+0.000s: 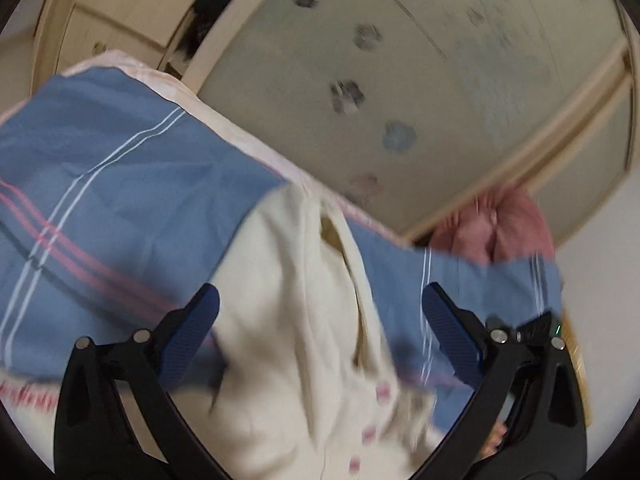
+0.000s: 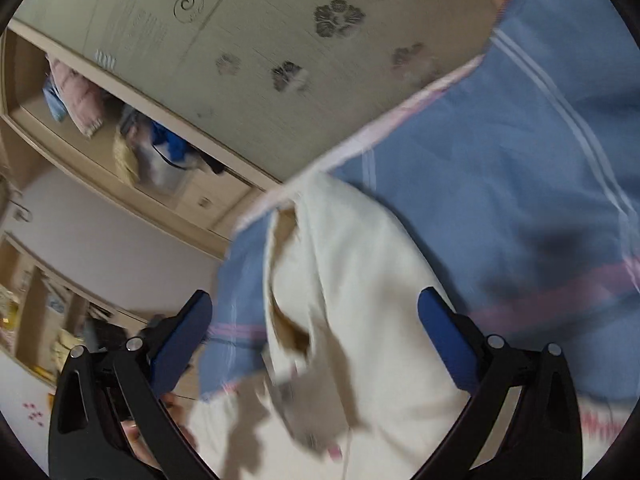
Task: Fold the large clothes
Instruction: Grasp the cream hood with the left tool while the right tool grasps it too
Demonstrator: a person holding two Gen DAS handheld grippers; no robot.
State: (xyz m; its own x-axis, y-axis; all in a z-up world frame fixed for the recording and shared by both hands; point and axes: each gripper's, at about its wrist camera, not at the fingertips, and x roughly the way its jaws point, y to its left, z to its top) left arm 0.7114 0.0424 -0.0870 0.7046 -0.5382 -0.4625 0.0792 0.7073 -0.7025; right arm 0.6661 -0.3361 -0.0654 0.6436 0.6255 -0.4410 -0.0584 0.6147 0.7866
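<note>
Cream cloth fills the space right in front of both cameras: a pale, cream-coloured garment (image 1: 304, 320) with small pink buttons lies rumpled on a bed. Under it spreads a blue bedsheet (image 1: 120, 184) crossed by white and pink stripes, with a pale pink edge along its far side.

Over the garment, the left tool (image 1: 320, 336) stands with its blue-padded fingers (image 1: 192, 336) spread wide apart, one to each side of the cloth, pinching nothing. From the right wrist view the right tool (image 2: 316, 332) is likewise wide open, its fingers (image 2: 448, 336) straddling the same garment (image 2: 360, 280), whose opening shows a tan lining. Whether either tool's fingers touch the fabric is hard to tell, as both views are blurred.

Beyond the bed stands a wardrobe with a sliding door (image 1: 400, 80) printed with grey flowers. To one side its open shelf (image 2: 120, 136) holds bundled clothes and bags. A pink cushion (image 1: 496, 224) sits near the bed's edge under the door.
</note>
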